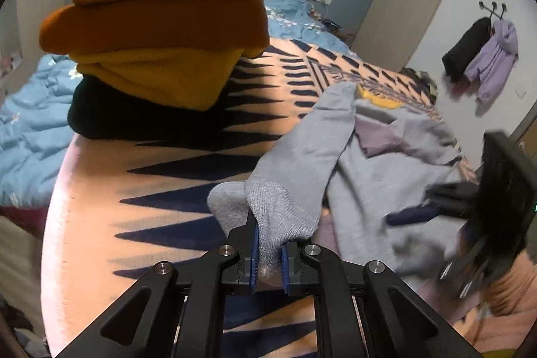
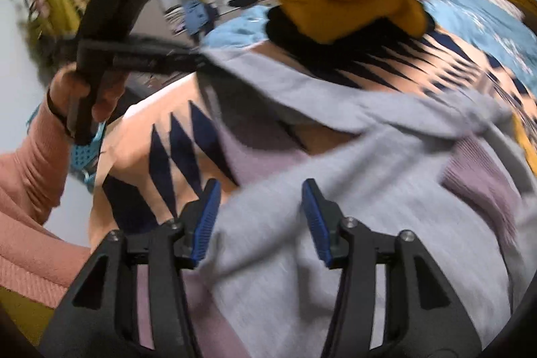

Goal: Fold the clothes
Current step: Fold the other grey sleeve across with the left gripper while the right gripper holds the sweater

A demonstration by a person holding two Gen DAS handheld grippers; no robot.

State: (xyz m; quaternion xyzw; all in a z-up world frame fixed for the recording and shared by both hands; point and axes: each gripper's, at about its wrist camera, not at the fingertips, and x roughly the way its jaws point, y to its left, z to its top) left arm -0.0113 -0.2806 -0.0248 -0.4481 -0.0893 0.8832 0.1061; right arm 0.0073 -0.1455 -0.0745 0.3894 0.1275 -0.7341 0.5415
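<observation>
covering bed: peach blanket (image 1: 100,190) | left fingers (image 1: 270,254) pinching grey cuff (image 1: 285,207) | right fingers (image 2: 258,220) spread

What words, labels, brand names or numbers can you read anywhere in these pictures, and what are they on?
None can be read.
Folded clothes stack: no tag or print shows, only small metal studs on the orange top.
Grey sweater: plain grey with purple patches, no text.
Patterned blanket: shapes only, no letters.
Left gripper and right gripper: no markings that can be made out; the right wrist view is blurred.
Jackets on the wall hooks: too small to tell.
</observation>
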